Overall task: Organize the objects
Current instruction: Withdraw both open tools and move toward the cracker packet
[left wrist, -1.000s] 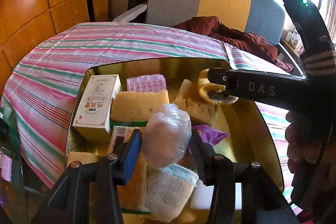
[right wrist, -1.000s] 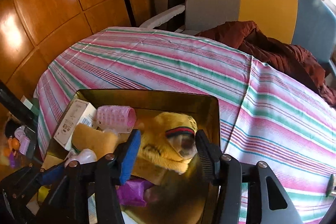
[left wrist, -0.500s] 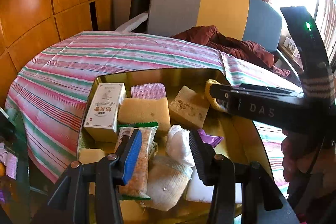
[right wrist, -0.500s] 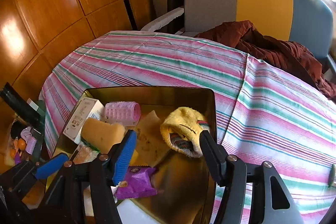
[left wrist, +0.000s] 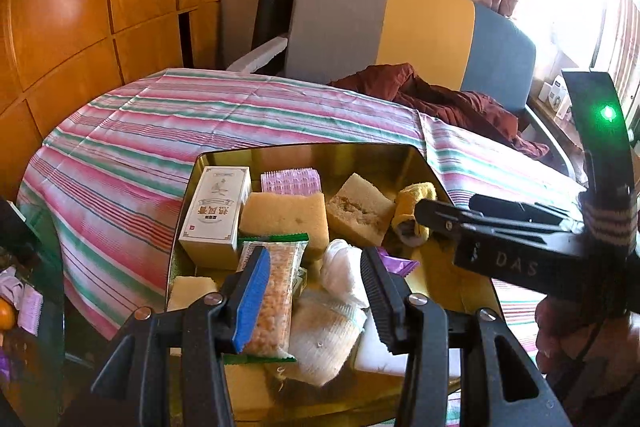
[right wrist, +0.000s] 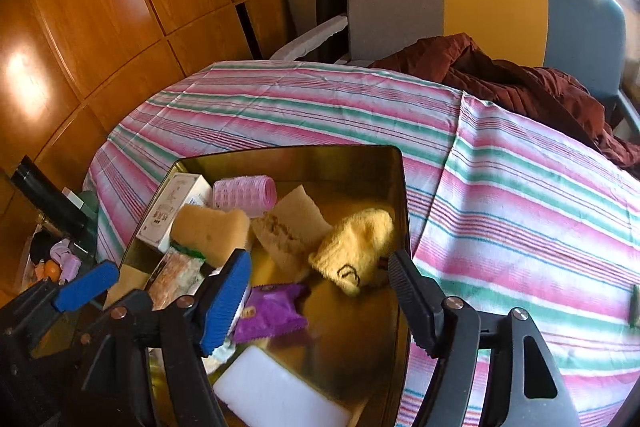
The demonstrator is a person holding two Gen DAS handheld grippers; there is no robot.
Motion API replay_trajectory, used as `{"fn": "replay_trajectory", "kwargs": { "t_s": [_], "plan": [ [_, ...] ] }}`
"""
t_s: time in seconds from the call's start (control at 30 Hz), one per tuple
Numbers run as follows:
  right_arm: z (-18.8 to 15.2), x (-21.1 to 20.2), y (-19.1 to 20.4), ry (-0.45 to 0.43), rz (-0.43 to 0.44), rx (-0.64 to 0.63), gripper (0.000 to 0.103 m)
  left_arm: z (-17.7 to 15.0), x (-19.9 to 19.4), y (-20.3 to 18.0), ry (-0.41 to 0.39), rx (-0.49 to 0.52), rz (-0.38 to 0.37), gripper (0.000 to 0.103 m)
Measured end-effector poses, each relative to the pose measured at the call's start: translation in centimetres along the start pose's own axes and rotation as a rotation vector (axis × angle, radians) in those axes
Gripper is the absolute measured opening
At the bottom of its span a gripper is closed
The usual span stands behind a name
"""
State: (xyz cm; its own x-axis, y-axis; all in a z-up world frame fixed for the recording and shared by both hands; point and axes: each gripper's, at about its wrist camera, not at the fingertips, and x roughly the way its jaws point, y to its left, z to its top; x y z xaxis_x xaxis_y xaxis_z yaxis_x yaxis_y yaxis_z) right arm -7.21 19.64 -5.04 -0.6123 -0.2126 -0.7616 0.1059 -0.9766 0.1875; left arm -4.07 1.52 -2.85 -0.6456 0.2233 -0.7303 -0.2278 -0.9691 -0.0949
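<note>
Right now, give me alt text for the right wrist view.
The right tool, jaws opening and holding nothing, hovers over a gold tin on a striped tablecloth. Inside lie a yellow sock, sponges, a pink roller and a purple packet.

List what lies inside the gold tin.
The gold tin holds a white box, pink roller, sponges, yellow knit item, purple packet, snack pack. Whatever sits beneath them is covered.

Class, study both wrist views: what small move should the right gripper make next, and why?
Probably lift the right gripper back from the gold tin. Its jaws are opening with nothing pressed between them, and the yellow knitted sock lies loose in the tin, so that placement looks finished.
</note>
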Motion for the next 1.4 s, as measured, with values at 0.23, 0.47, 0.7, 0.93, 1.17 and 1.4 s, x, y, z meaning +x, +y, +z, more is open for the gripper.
{"fn": "replay_trajectory", "kwargs": {
  "t_s": [0.23, 0.47, 0.7, 0.93, 1.17, 1.4],
  "plan": [
    [-1.3, -1.7, -0.7, -0.015, 0.0, 0.019, 0.076, 0.0, -1.8, -0.8, -0.035, 0.026, -0.009, 0.047],
    [-3.0, -4.4, -3.7, -0.038, -0.041, 0.064, 0.078, 0.3, -3.3, -3.3, -0.071, 0.1, -0.042, 0.047],
    [-5.0, -7.4, -9.6, -0.049, -0.137, 0.152, 0.079, 0.9, -3.4, -7.4, -0.079, 0.199, -0.103, 0.047],
    [-7.0, -10.7, -17.5, -0.07, -0.244, 0.288, 0.08, 1.3, -2.6, -13.1, -0.068, 0.318, -0.185, 0.048],
    [-9.0, -14.2, -24.7, -0.09, -0.333, 0.422, 0.081, 1.4, -0.7, -19.4, -0.033, 0.433, -0.268, 0.048],
    [-10.8, -17.0, -32.9, -0.12, -0.393, 0.616, 0.081, 1.3, 2.5, -26.6, 0.031, 0.53, -0.363, 0.047]
  ]
}}
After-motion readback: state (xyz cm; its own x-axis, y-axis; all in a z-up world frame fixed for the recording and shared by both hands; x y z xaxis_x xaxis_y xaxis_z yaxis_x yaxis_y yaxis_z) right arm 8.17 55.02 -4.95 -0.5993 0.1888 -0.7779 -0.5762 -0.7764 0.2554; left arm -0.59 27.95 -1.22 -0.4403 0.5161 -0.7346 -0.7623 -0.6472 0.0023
